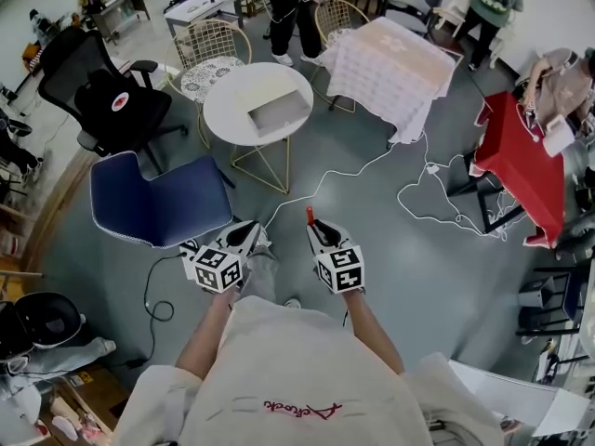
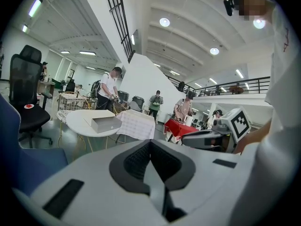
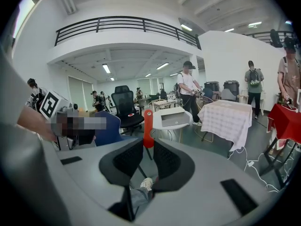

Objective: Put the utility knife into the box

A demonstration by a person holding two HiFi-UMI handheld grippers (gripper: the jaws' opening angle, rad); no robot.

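Note:
My right gripper (image 1: 317,230) is shut on the utility knife (image 1: 310,216). In the right gripper view its red handle (image 3: 147,127) stands upright between the black pads (image 3: 127,159). My left gripper (image 1: 252,233) is held level beside it, and its jaws (image 2: 150,161) are together with nothing in them. The open grey box (image 1: 277,114) lies on a round white table (image 1: 228,100) some way ahead across the floor. It also shows in the left gripper view as the box (image 2: 106,123) and in the right gripper view as the box (image 3: 173,117). Both grippers point toward it.
A blue chair (image 1: 160,203) stands at the near left and a black office chair (image 1: 113,96) behind it. Wire chairs (image 1: 216,52) ring the round table. A white-clothed table (image 1: 390,63), a red-clothed table (image 1: 522,161) and floor cables (image 1: 429,203) lie right. People stand beyond.

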